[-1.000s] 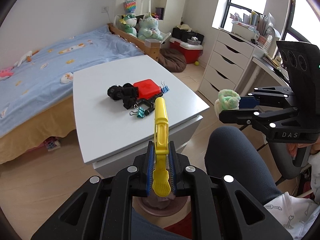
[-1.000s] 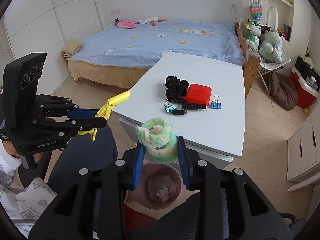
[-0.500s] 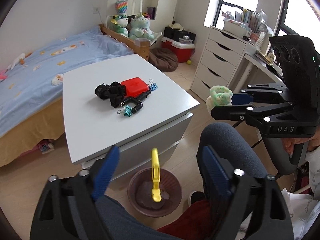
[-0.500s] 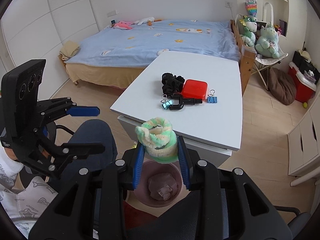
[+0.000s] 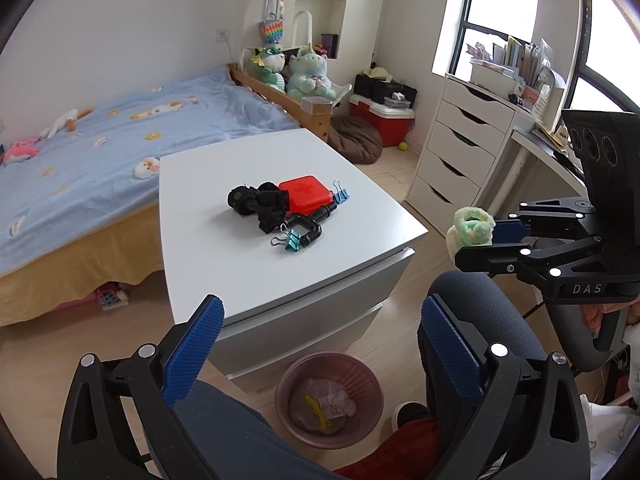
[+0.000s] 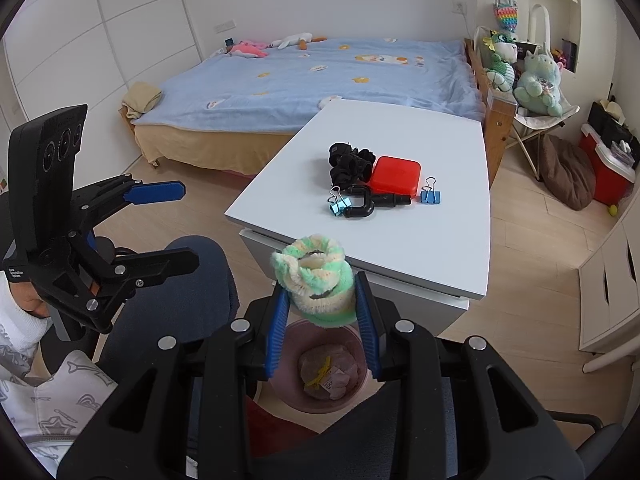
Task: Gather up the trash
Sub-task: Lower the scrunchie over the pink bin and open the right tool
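My left gripper [image 5: 320, 340] is open and empty above the pink waste bin [image 5: 362, 376]; it also shows in the right wrist view [image 6: 176, 224]. A yellow clip [image 5: 316, 410] lies inside the bin on crumpled trash. My right gripper [image 6: 322, 304] is shut on a green, white and yellow fluffy scrunchie [image 6: 316, 280], held above the bin [image 6: 352, 340]; it also shows in the left wrist view [image 5: 474, 228]. On the white table [image 5: 240, 280] lie a black scrunchie [image 5: 260, 202], a red case [image 5: 306, 196], a black tube [image 5: 308, 226] and binder clips [image 5: 290, 242].
A bed with a blue cover [image 5: 100, 152] stands behind the table. A white drawer unit [image 5: 460, 152] and a desk are at the right. Plush toys [image 5: 308, 76], a red cooler [image 5: 384, 120] and a brown cushion [image 5: 356, 140] are at the back. My knees are on either side of the bin.
My left gripper opened and let go of the yellow clip, which fell into the pink bin. My right gripper kept hold of the fluffy scrunchie.
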The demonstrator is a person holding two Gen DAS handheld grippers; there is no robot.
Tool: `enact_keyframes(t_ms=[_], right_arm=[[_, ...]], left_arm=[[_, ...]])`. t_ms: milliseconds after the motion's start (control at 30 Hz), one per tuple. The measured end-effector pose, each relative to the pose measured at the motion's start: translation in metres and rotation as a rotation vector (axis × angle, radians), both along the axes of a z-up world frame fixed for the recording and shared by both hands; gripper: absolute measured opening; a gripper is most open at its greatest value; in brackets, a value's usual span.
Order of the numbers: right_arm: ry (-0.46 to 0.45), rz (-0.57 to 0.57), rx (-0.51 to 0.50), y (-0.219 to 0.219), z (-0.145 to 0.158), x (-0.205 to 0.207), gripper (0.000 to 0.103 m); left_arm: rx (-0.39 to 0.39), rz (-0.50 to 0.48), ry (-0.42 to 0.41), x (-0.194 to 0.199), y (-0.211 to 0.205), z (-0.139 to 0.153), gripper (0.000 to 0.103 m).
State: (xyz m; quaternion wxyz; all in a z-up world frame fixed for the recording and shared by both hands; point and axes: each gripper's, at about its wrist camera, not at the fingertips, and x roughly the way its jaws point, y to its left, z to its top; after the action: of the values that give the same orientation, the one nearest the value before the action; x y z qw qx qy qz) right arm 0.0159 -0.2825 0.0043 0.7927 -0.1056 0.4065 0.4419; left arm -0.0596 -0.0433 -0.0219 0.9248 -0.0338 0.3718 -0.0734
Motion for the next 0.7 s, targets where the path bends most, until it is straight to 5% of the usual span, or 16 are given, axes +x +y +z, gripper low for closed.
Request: enact_keyframes(t_ms=[700], right_arm=[[0.025, 0.121, -0.007, 0.027, -0.001, -0.021, 0.035]], left_arm=[[-0.033, 0.101, -0.041, -0.018, 0.033, 0.010, 0.095]])
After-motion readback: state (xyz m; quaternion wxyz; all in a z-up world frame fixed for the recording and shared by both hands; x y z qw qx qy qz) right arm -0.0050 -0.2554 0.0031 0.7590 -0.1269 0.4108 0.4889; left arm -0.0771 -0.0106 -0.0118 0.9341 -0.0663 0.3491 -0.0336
